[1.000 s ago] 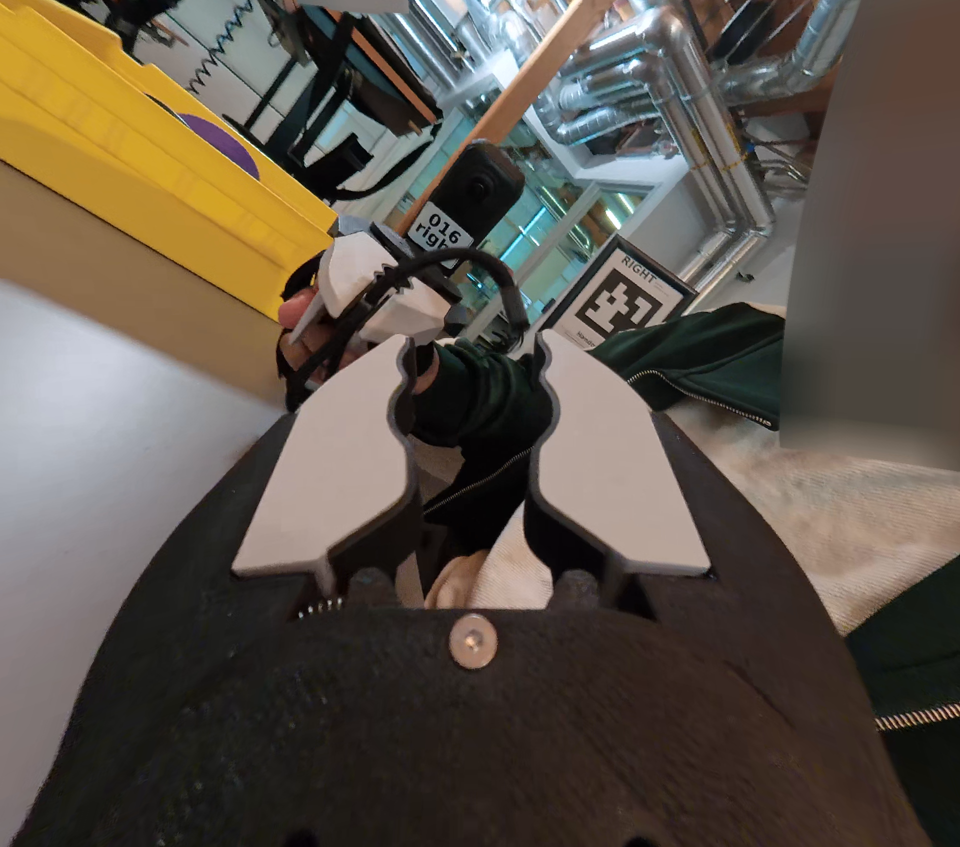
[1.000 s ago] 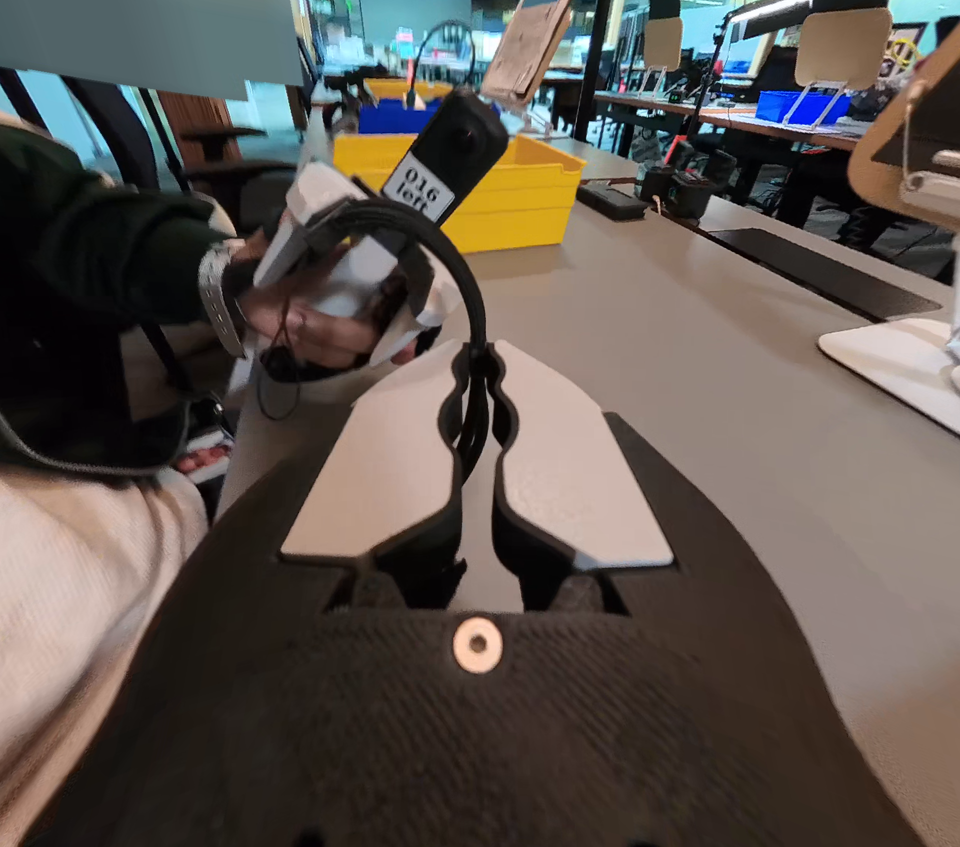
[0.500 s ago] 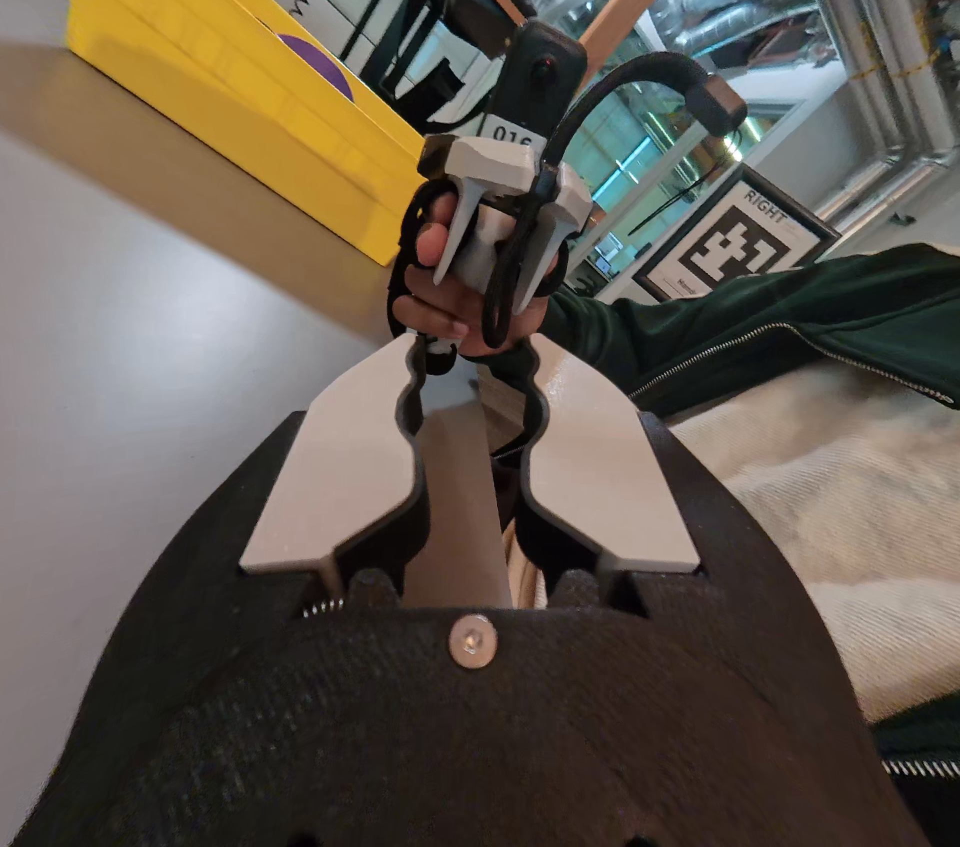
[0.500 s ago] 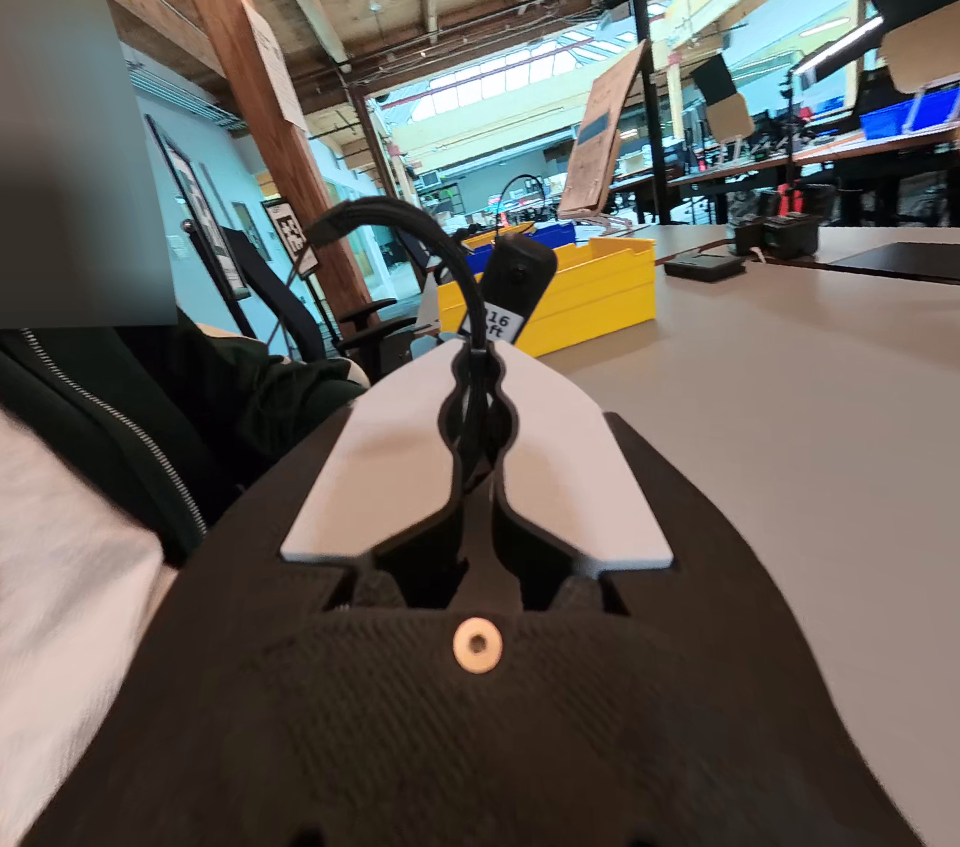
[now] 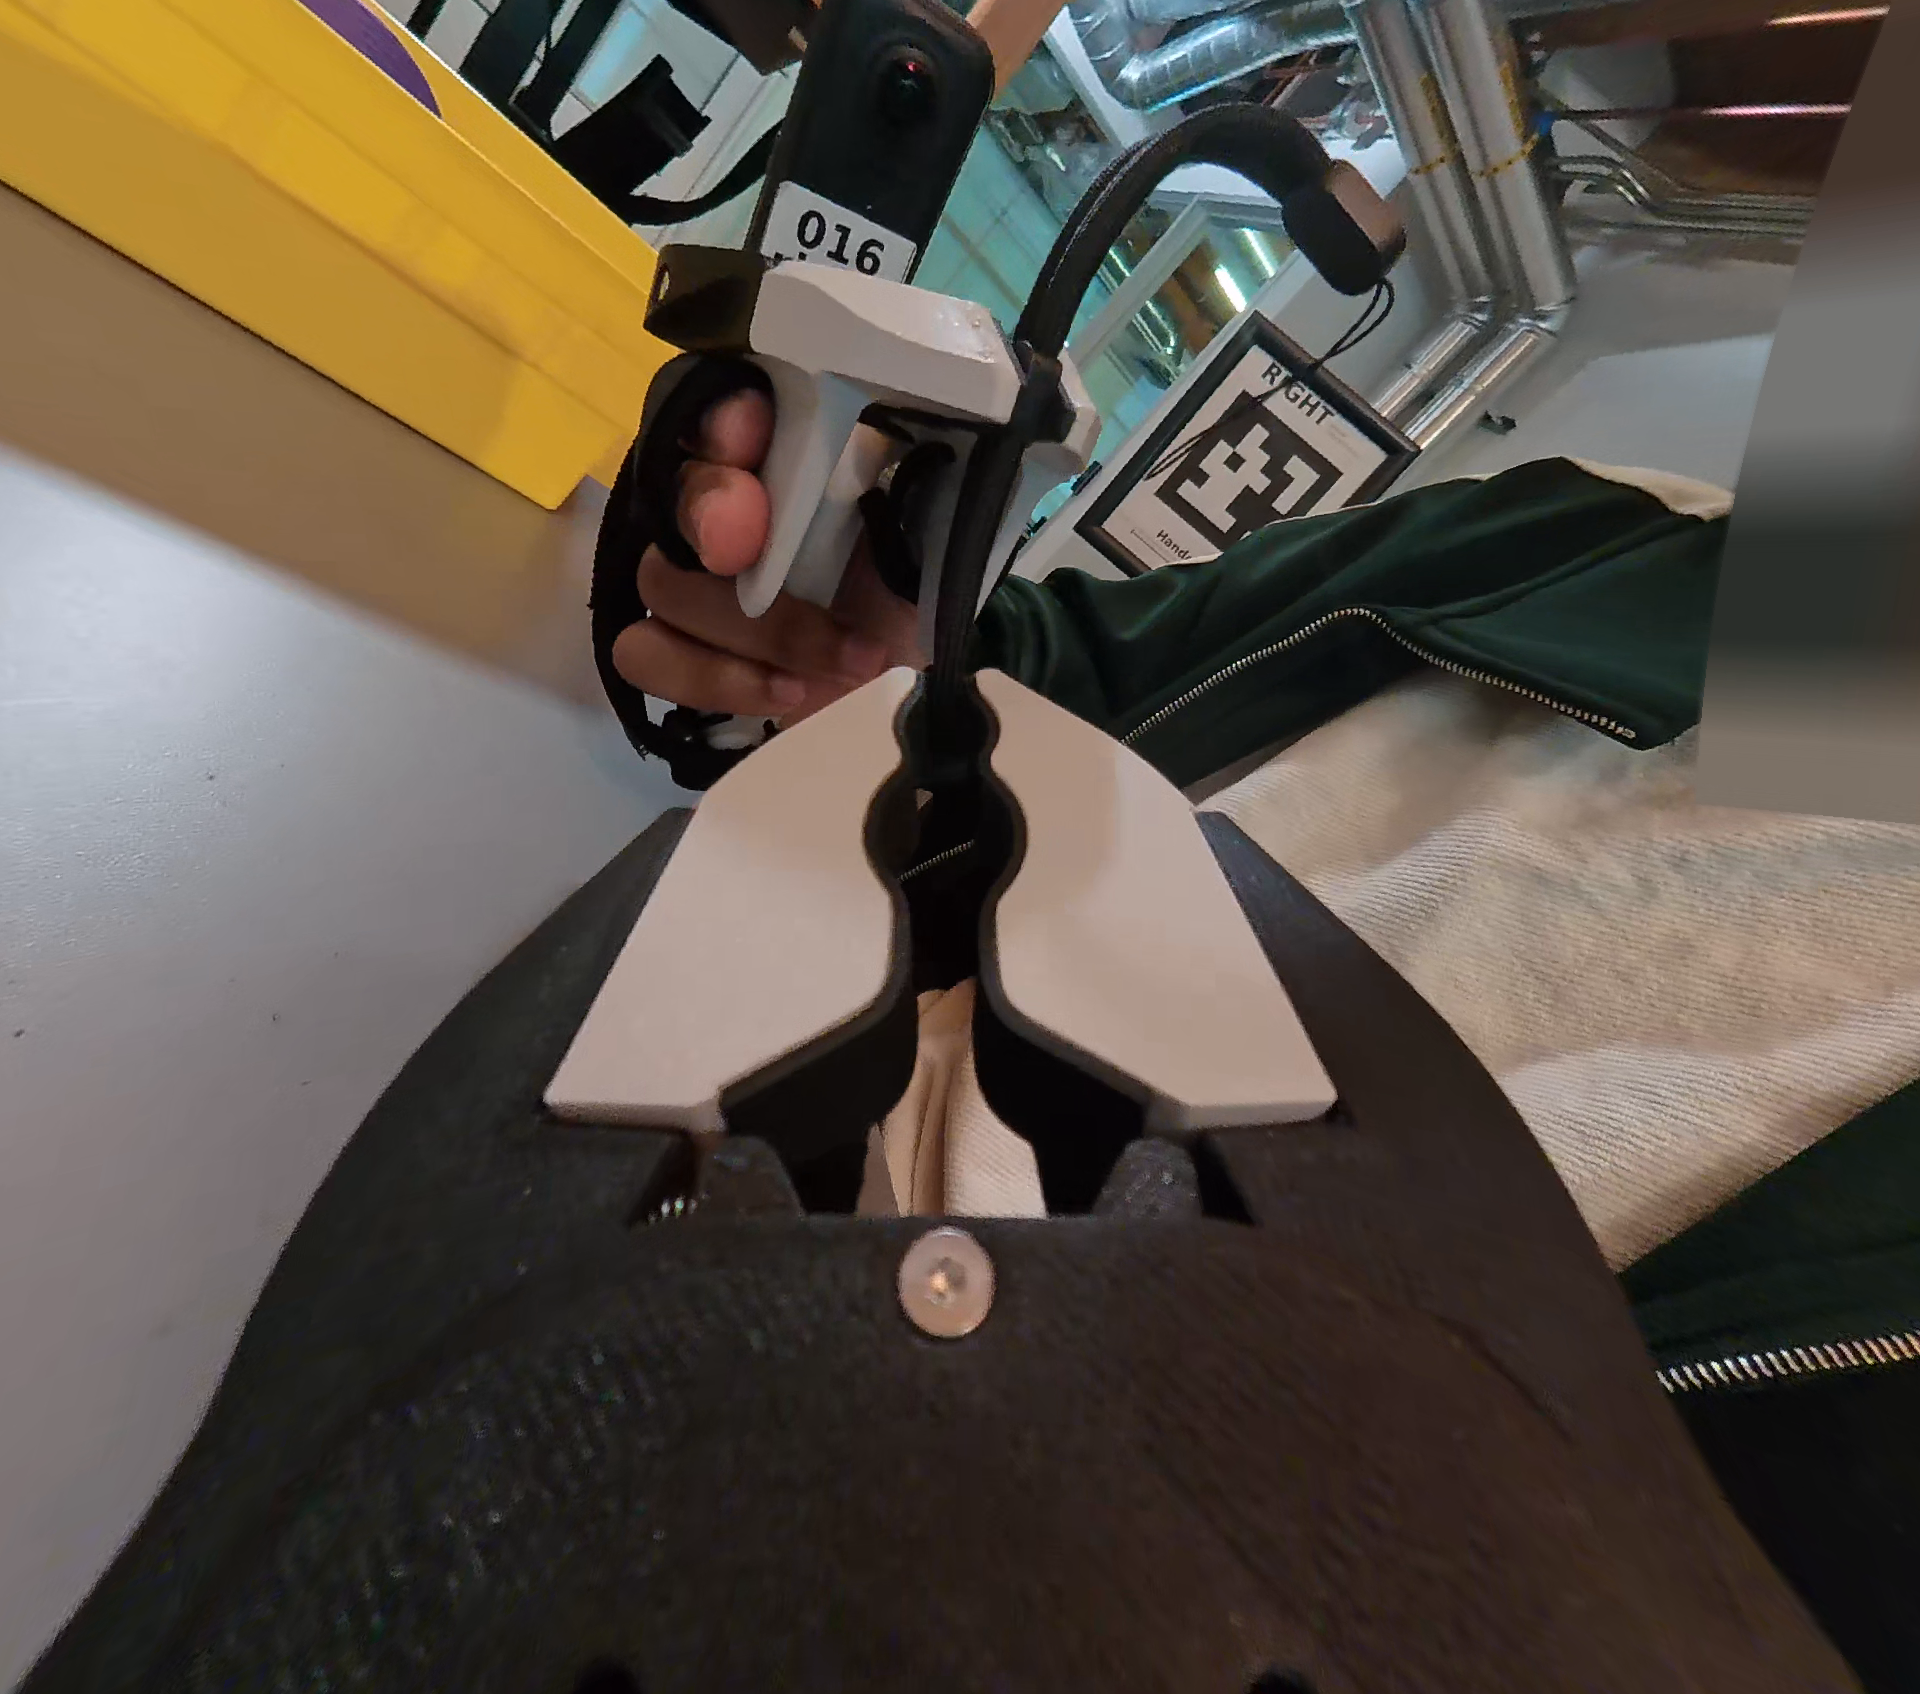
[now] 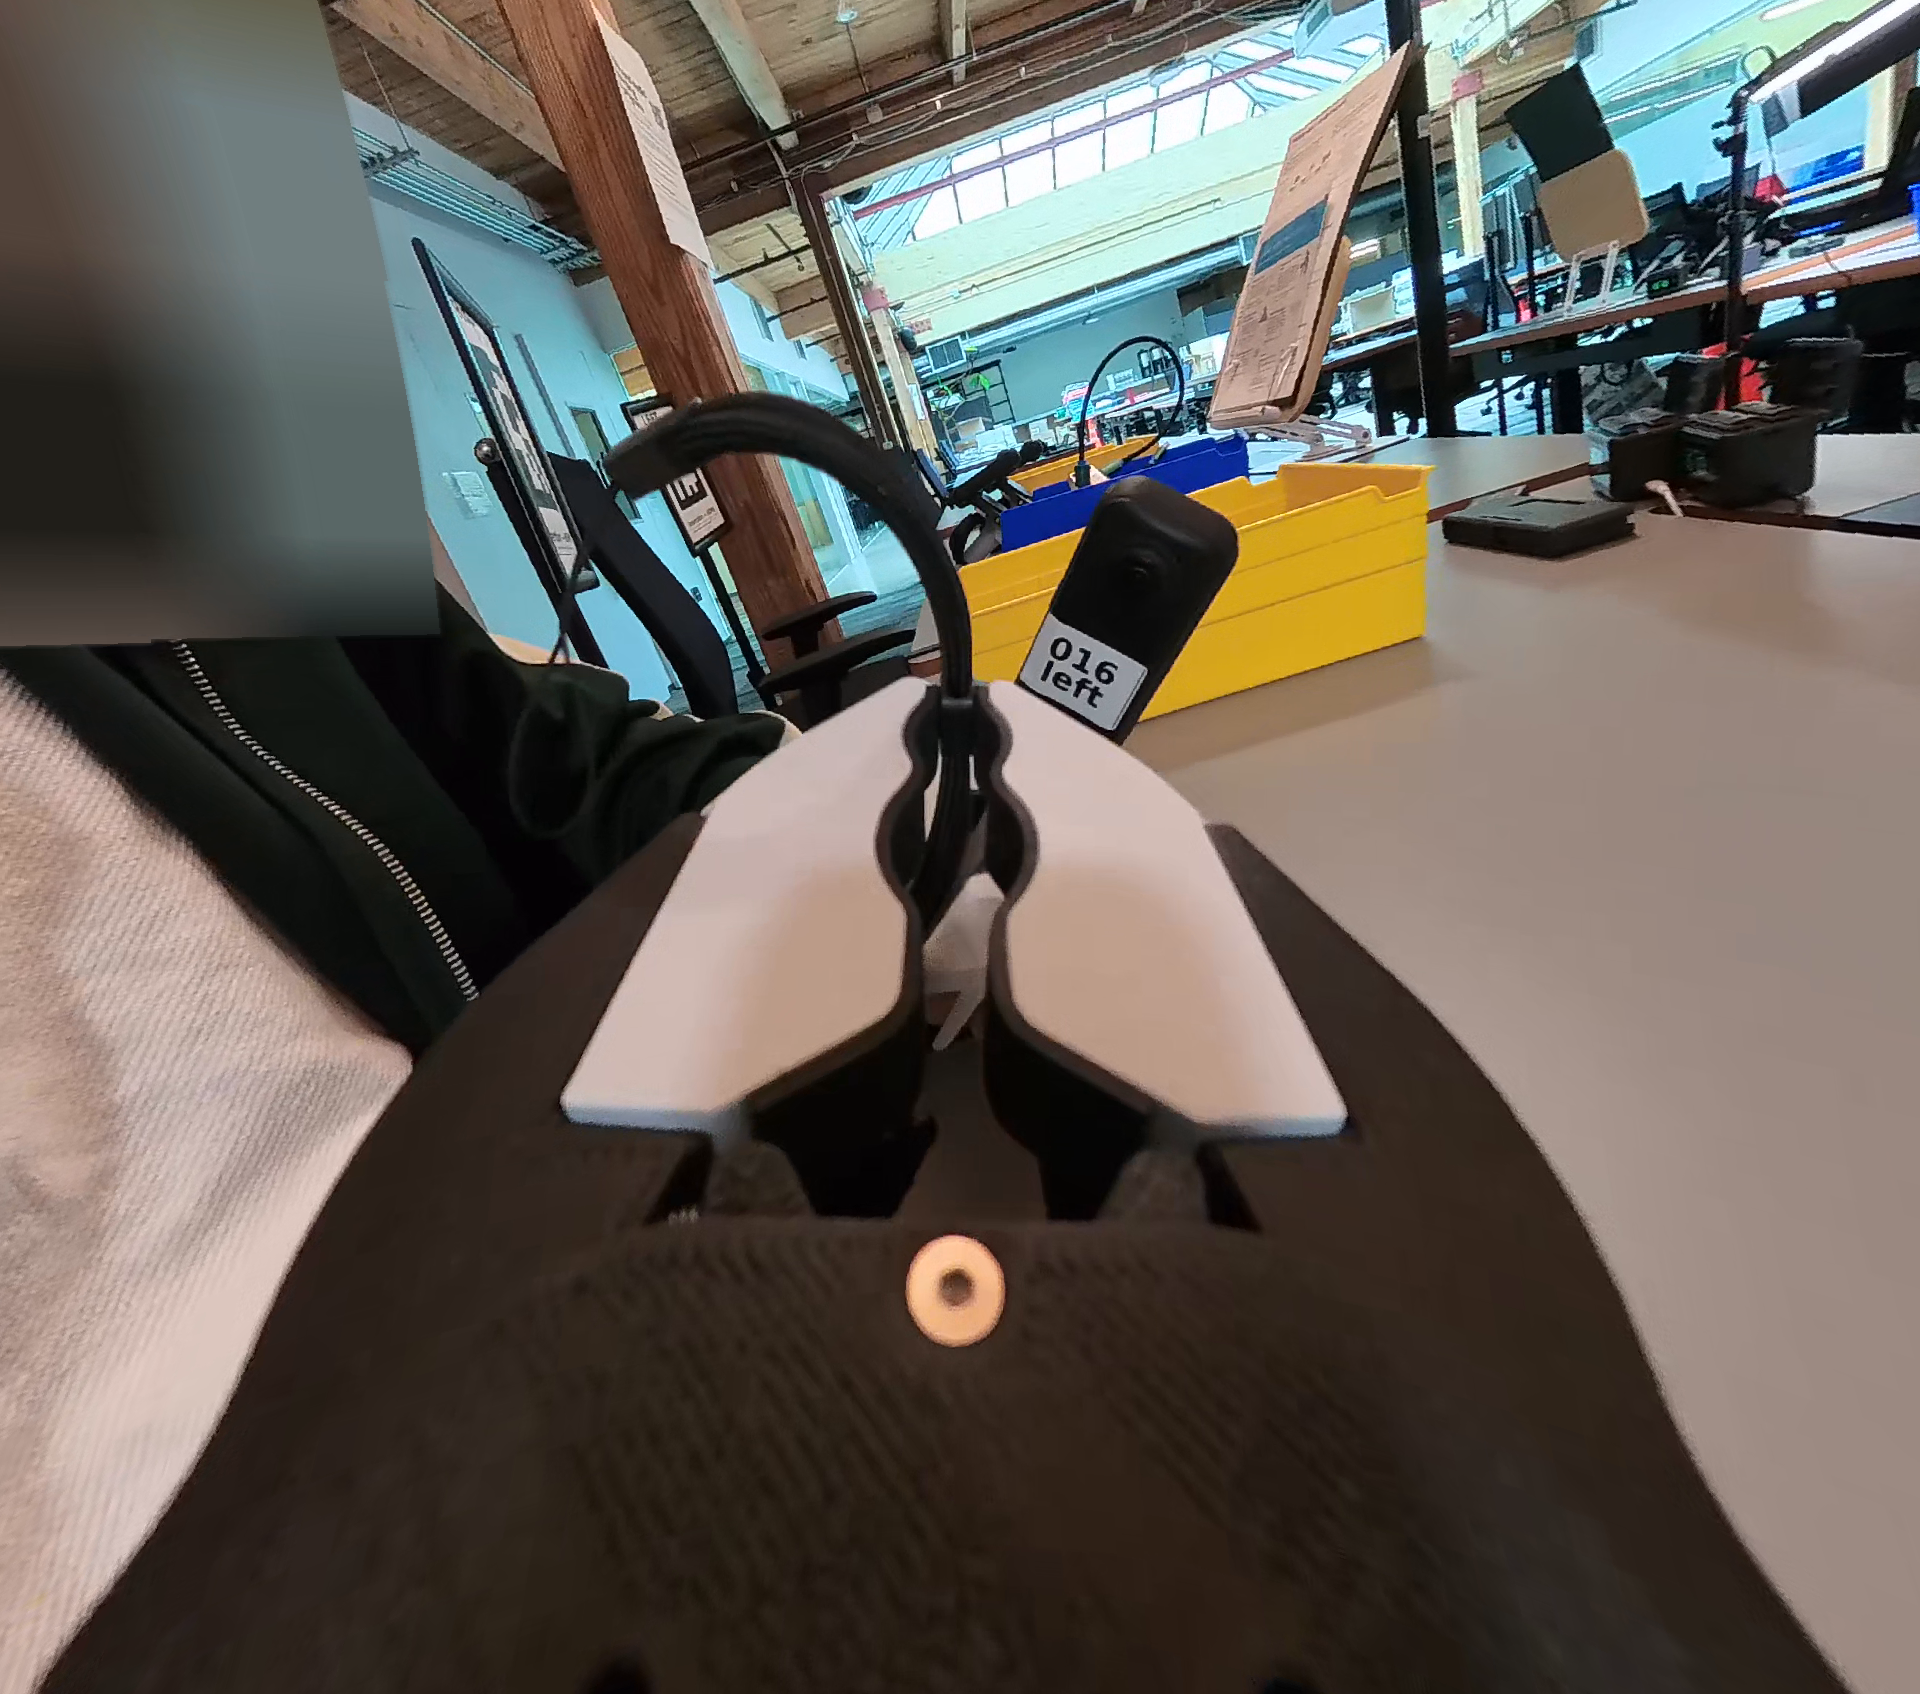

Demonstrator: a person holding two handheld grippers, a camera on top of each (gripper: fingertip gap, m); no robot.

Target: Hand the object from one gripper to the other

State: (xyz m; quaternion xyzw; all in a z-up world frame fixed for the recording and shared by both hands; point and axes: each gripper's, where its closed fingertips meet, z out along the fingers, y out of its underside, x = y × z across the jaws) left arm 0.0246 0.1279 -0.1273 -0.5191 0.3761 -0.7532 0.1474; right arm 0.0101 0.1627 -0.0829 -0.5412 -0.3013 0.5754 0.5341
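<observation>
Over the grey table (image 5: 208,813), both tools meet on one object.

Left to right in the left wrist view: yellow bin (image 5: 260,210) on the table's far side; the right gripper (image 5: 883,522) with a hand (image 5: 727,605) around its grip; the strap (image 5: 1049,314), a black braided band, running down through that gripper's fingers and on into the left gripper (image 5: 940,709).

Left gripper: pressed together, pinching the strap at the tips.

Right gripper, own view (image 6: 951,709): also pressed together on the strap (image 6: 894,522), which arches up and left above the tips to a free end.

Both grip close together on the same run. Strap is clear of the table, held in the air.

Handling, my judgement: light, soft but springy enough to hold its curve; braid looks grippy, not fragile. Best hold is the straight run near the tips, not the free arch, which would flop.

Around: marker board (image 5: 1247,460) behind; green sleeve (image 5: 1403,605) and a pale garment close under the tools. Nothing blocks the exchange; the sleeve is the nearest snag.
</observation>
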